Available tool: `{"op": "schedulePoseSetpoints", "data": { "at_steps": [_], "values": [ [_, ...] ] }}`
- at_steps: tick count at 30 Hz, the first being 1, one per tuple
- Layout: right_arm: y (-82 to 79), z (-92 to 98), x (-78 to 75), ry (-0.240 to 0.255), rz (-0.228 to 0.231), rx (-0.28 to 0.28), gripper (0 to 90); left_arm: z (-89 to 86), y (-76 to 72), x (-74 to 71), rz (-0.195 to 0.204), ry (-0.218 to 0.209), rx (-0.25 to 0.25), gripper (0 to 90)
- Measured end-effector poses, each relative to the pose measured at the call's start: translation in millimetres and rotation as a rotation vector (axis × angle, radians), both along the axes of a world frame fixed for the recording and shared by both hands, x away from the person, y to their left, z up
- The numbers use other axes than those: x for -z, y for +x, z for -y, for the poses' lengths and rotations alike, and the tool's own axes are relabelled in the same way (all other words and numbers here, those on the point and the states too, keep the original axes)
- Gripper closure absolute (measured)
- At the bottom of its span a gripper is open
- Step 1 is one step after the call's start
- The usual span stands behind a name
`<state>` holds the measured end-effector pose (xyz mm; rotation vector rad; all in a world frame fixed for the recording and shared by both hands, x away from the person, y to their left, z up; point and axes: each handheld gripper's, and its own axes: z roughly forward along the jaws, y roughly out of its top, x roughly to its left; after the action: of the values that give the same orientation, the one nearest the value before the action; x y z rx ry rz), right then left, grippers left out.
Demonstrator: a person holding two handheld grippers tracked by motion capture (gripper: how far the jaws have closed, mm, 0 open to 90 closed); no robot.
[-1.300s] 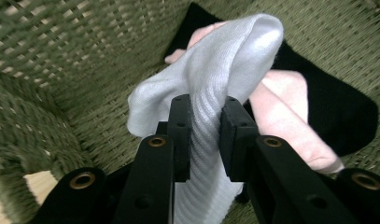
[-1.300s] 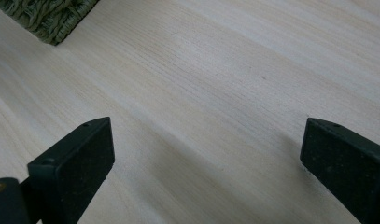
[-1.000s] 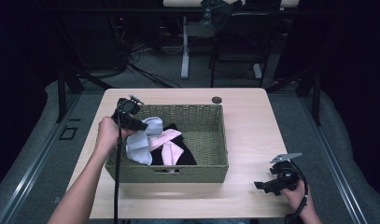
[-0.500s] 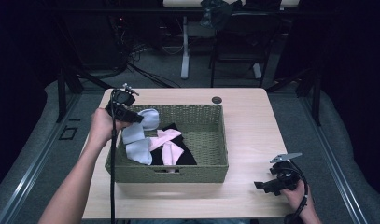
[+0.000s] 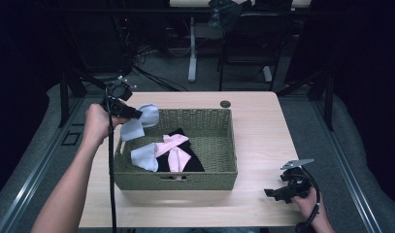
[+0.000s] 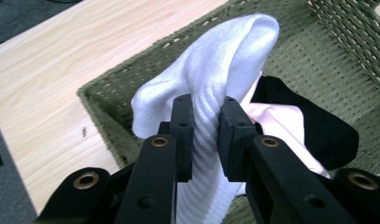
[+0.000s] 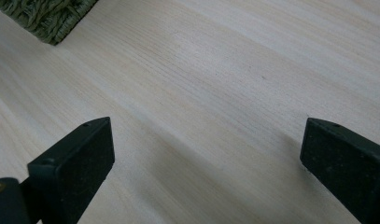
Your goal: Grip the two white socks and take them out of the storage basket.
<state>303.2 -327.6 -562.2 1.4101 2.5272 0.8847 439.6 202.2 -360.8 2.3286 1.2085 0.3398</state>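
My left gripper (image 5: 135,114) (image 6: 207,125) is shut on a white ribbed sock (image 5: 141,121) (image 6: 211,84) and holds it above the back left corner of the green woven basket (image 5: 219,174) (image 6: 108,116). The sock hangs folded over the jaws. Inside the basket lie another pale sock (image 5: 144,156), a pink sock (image 5: 173,148) (image 6: 285,121) and a black one (image 5: 192,162) (image 6: 318,130). My right gripper (image 5: 275,193) (image 7: 206,154) rests low over the bare wood at the table's front right, jaws wide open with nothing between them.
The light wooden table (image 5: 258,126) has free room to the right of the basket and a strip to its left. A small dark round disc (image 5: 225,104) lies near the back edge. Chairs and cables stand on the dark floor behind.
My left gripper has risen and drawn back to the left, lifting the white sock out of the pile to the basket's back left corner. The right gripper has stayed put.
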Motion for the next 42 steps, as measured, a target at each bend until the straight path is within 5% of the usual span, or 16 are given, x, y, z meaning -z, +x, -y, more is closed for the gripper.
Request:
{"op": "schedulePoseSetpoints", "data": {
  "at_steps": [21, 42],
  "values": [
    [0.0, 0.2, 0.1, 0.0, -0.002, 0.0, 2.4, -46.5, -6.7, -22.7, 0.049, 0.018, -0.12, 78.3],
    [-0.3, 0.2, 0.1, -0.001, -0.002, 0.0, 2.4, -103.3, -12.1, -9.5, 0.046, 0.036, -0.289, 78.4]
  ]
}}
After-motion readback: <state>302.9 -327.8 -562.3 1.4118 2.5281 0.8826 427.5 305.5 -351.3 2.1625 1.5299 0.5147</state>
